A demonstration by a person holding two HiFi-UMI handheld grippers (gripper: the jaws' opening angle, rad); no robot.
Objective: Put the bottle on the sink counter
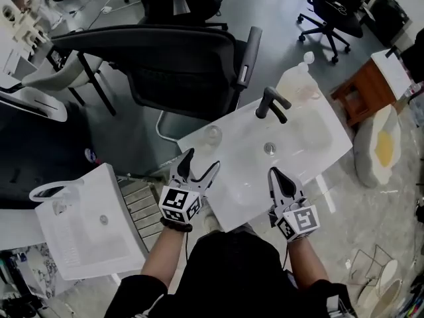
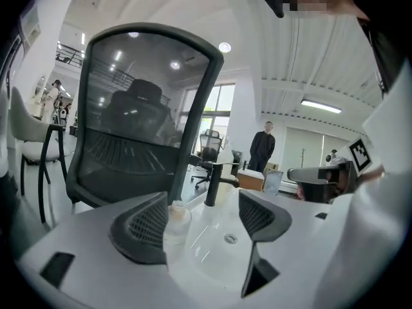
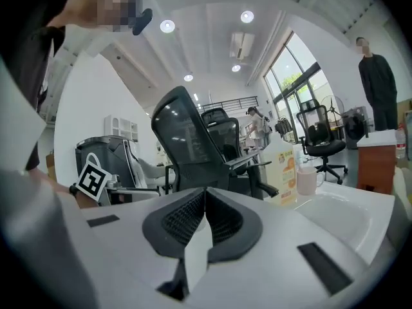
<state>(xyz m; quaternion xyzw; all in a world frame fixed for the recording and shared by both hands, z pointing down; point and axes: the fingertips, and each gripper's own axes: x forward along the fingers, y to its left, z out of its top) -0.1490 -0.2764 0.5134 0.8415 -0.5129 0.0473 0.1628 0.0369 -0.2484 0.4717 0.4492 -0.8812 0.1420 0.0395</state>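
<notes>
Left hand-held gripper jaws apart, right hand-held gripper jaws together

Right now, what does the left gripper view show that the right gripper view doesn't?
Only the left gripper view: a small clear bottle beside one of its open jaws, the black faucet and the drain. Only the right gripper view: shut jaws, an orange-labelled bottle and a cup. Both: the white sink and the mesh chair.
</notes>
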